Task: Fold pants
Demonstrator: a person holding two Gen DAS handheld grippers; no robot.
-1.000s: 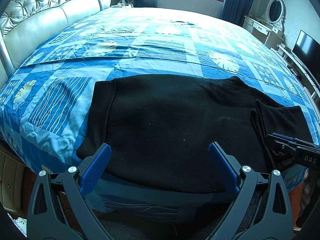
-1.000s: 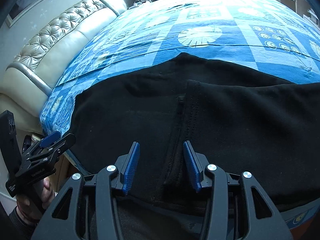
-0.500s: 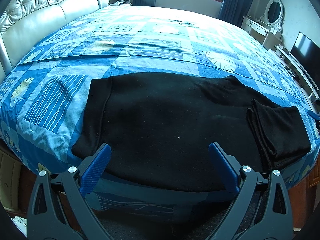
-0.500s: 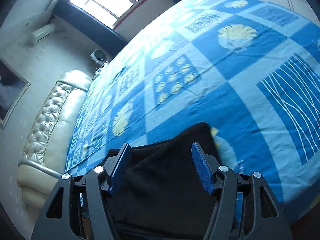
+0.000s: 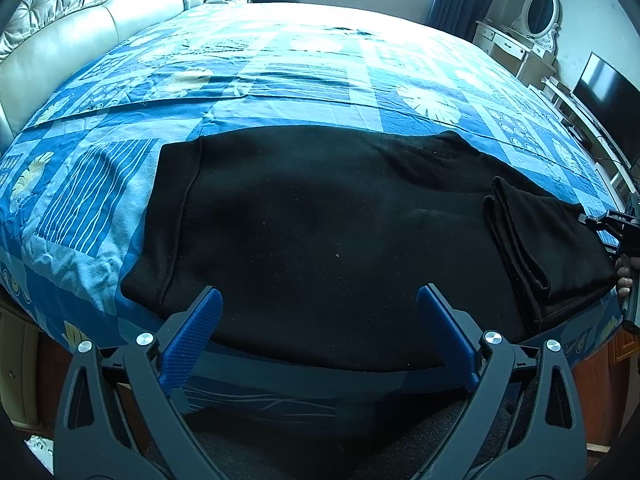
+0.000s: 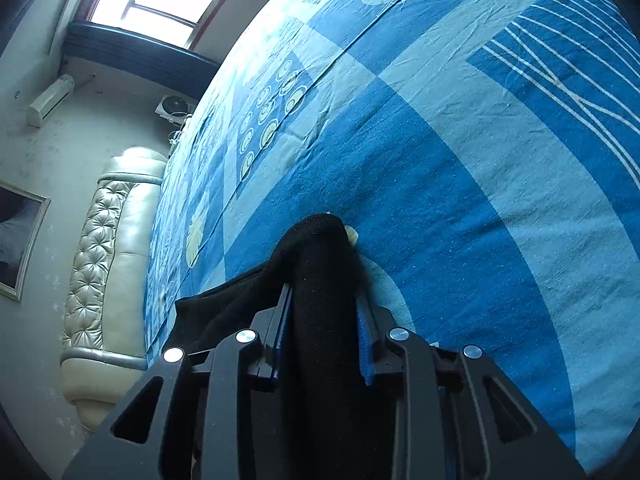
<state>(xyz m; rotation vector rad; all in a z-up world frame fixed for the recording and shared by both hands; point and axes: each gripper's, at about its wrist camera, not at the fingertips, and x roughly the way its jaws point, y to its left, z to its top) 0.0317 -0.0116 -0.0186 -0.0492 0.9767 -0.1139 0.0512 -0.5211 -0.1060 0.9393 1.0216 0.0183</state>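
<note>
Black pants (image 5: 320, 232) are spread flat across the near edge of a bed (image 5: 280, 80) covered with a blue patterned sheet, the waistband lying toward the left in the left wrist view and the leg end doubled back into a thick fold (image 5: 536, 240) at the right. The left tongs (image 5: 320, 336) are held wide open just above the near edge of the pants, with nothing pressed between the blue pads (image 5: 192, 340). The right tongs (image 6: 322, 320) are closing on the folded leg end, a thick roll of black cloth filling the gap between the pads and sticking out past the tips onto the sheet. At the right edge of the left wrist view the right tongs are seen at the corner of the fold, held by a hand (image 5: 624, 280). A padded cream headboard (image 5: 80, 20) is seen at the left.
</note>
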